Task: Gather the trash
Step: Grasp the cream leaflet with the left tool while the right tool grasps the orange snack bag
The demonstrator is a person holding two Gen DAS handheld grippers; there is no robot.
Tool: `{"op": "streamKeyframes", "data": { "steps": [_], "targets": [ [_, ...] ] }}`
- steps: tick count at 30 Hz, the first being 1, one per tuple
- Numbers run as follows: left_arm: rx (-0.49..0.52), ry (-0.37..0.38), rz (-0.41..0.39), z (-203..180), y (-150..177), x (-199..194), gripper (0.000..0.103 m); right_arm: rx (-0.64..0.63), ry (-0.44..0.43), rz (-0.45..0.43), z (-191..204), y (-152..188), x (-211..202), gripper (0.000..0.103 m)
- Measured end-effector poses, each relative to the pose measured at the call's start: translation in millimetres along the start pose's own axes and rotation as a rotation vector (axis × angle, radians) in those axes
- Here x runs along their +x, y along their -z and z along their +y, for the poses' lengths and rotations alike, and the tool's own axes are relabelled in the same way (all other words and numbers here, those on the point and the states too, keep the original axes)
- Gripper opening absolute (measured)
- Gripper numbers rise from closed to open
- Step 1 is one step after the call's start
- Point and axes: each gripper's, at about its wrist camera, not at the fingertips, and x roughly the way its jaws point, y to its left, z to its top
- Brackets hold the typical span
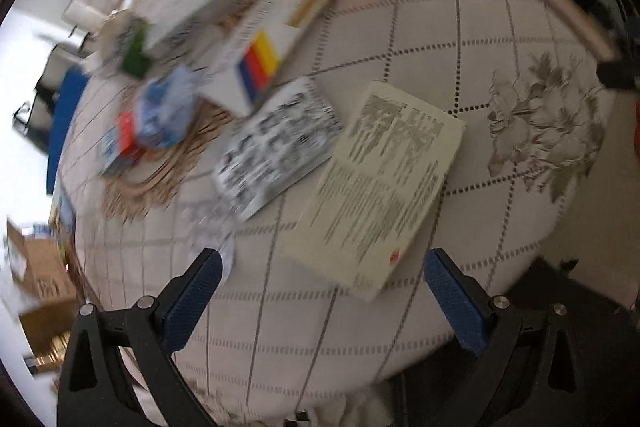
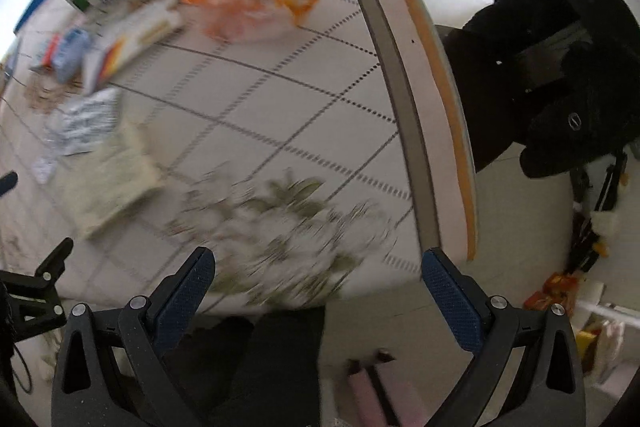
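Approach step: left gripper (image 1: 322, 291) and right gripper (image 2: 318, 285) both spread apart, empty. Next, I judge: lower left onto cream leaflet (image 1: 384, 187) on bench (image 1: 500, 39)

left tool (image 1: 323, 301) — black frame, blue textured pads | right tool (image 2: 319, 301) — same, silver screws

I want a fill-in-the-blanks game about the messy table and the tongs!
1. Both the left tongs and the right tongs are wide ____.
2. The cream printed booklet lies nearest the ____ tongs.
3. The white box has red, blue and ____ stripes.
4. The pale grid-pattern tablecloth has a printed ____ design.

Missing words: open; left; yellow; flower
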Motion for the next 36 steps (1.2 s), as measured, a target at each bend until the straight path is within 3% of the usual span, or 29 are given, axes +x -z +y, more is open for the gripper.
{"op": "streamKeyframes", "data": {
  "steps": [7,9,15,18,23,26,28,31,33,35,36],
  "targets": [
    [0.057,0.092,0.116,-11,-36,33,0.103,-0.119,-0.009,0.054,-22,-51,40,0.103],
    [0.064,0.096,0.125,-13,-43,38,0.087,-0.146,-0.011,0.061,-24,-62,48,0.103],
    [0.0,0.131,0.141,2,-49,32,0.082,-0.206,-0.05,0.072,-28,-96,58,0.103],
    [-0.138,0.129,0.145,9,-39,28,0.082,-0.233,-0.072,0.039,-28,-113,48,0.103],
    [-0.591,0.177,0.172,63,1,17,0.082,-0.273,-0.098,-0.044,-22,-150,23,0.103],
    [-0.83,0.154,0.178,91,28,15,0.082,-0.309,-0.084,-0.062,4,-180,13,0.103],
    [-0.949,0.124,0.182,106,44,15,0.082,-0.35,-0.066,-0.063,26,-195,13,0.103],
    [-1.044,0.101,0.183,122,58,16,0.082,-0.425,-0.029,-0.053,52,-211,26,0.102],
    [-1.069,0.091,0.177,129,62,15,0.082,-0.462,-0.014,-0.042,64,-218,34,0.09],
    [-1.081,0.074,0.166,138,66,12,0.082,-0.483,-0.002,-0.034,77,-219,36,0.054],
    [-1.085,0.065,0.159,136,69,10,0.082,-0.486,0.0,-0.041,81,-221,36,0.044]
  ]
}}
